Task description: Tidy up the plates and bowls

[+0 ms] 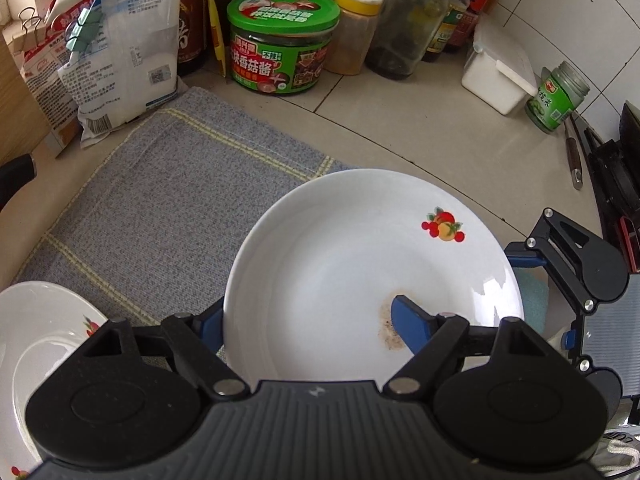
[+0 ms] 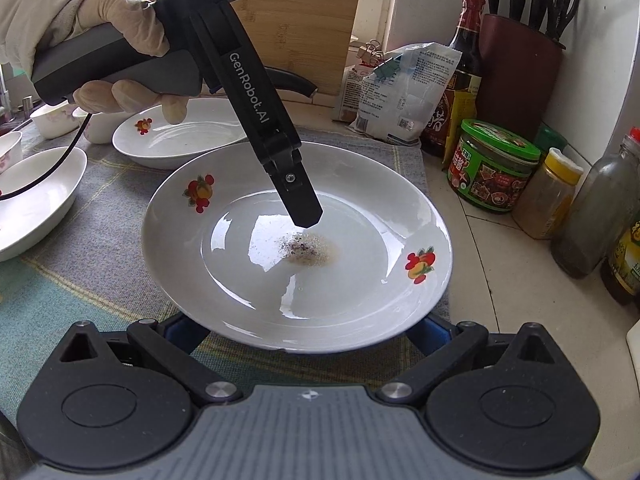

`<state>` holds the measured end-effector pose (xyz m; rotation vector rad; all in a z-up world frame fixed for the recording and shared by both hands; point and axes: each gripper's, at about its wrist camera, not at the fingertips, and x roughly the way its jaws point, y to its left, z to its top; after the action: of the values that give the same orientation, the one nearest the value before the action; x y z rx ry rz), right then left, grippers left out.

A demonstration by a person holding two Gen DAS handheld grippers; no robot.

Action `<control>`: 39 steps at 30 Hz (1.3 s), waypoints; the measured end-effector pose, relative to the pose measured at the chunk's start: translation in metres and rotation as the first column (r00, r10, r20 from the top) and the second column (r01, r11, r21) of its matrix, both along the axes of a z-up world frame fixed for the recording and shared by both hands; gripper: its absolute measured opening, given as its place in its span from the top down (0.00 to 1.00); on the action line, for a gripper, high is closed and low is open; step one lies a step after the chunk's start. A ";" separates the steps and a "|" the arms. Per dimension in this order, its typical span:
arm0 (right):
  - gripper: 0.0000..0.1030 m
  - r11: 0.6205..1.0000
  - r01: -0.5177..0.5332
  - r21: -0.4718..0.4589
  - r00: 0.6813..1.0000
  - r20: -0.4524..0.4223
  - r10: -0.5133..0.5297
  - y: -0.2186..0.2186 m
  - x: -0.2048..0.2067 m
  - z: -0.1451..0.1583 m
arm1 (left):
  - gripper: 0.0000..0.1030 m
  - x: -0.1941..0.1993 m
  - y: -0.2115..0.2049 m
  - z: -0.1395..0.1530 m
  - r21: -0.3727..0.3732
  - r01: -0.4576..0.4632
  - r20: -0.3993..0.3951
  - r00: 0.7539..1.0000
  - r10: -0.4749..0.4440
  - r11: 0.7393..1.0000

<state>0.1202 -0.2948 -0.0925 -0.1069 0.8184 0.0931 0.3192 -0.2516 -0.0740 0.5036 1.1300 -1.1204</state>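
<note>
Glazed plate held above the table's cloth by two tongs

Stiff, slick and breakable, it is best taken at the rim. The left tongs appear clenched on it at 7 o'clock, pitched steeply down; the right tongs are spread wide beneath the 6 o'clock rim.

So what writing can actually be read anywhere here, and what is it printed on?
"GenRobot.AI": white letters down the black left gripper arm.
"香菇酱": label of the green-lidded glass sauce jar; its smaller characters are too blurred.
White plastic bag held by a green clip: fine print, too small.
Dark soy sauce bottle and small green-labelled jar: labels unreadable.
</note>
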 end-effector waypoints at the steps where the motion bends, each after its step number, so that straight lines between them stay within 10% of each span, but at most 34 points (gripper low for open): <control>1: 0.00 1.000 0.004 0.002 1.000 0.000 -0.004 -0.002 0.001 0.000 | 0.20 0.001 -0.001 -0.001 -0.001 -0.001 -0.001 1.000 0.001 1.000; 27: 0.00 0.999 0.041 0.003 0.999 -0.032 -0.041 -0.009 0.016 -0.013 | 0.19 0.017 -0.011 -0.017 -0.015 -0.025 0.008 1.000 0.025 1.000; 39: 0.00 0.997 0.082 -0.003 0.996 -0.029 -0.082 -0.005 -0.001 0.004 | 0.10 -0.013 0.028 0.032 -0.157 -0.061 0.089 0.993 0.076 0.986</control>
<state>0.1190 -0.2997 -0.0888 -0.0735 0.8505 0.0172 0.3064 -0.2241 -0.0416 0.3896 0.9631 -1.1032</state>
